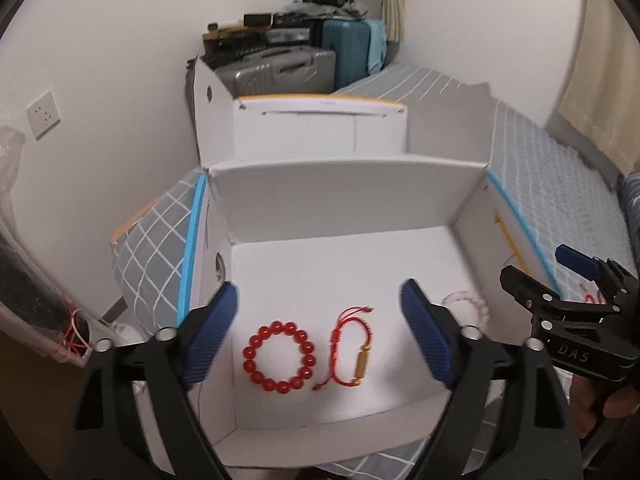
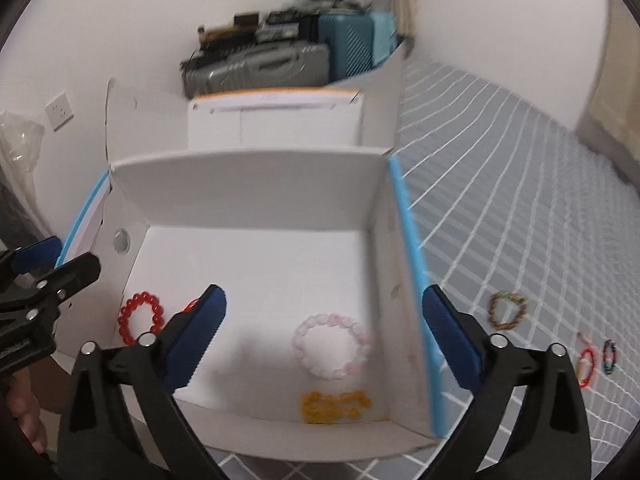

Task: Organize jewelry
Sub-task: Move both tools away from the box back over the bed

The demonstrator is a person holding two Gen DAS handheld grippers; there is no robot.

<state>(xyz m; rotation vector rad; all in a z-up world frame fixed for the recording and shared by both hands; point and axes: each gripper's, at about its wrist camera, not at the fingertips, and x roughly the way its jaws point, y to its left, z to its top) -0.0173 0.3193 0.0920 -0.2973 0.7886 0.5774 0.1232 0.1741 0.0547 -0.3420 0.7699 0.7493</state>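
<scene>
A white open box (image 1: 344, 196) (image 2: 248, 184) stands on the bed. In it lie a red bead bracelet (image 1: 279, 357) (image 2: 141, 316), a red cord bracelet with a gold tube (image 1: 352, 354), a pale pink bead bracelet (image 2: 331, 346) (image 1: 468, 308) and a yellow bead bracelet (image 2: 335, 406). My left gripper (image 1: 320, 340) is open and empty above the red pieces. My right gripper (image 2: 324, 336) is open and empty over the box's right side; it also shows in the left wrist view (image 1: 560, 280). On the bedspread lie a brown-green bracelet (image 2: 507, 310), a red cord bracelet (image 2: 586, 366) and a blue one (image 2: 609, 356).
The bed has a grey-blue checked cover (image 2: 520, 200). The box's raised lid (image 1: 320, 128) stands behind it. Suitcases (image 1: 296, 64) are stacked by the far wall. A plastic bag (image 1: 24, 240) hangs at the left.
</scene>
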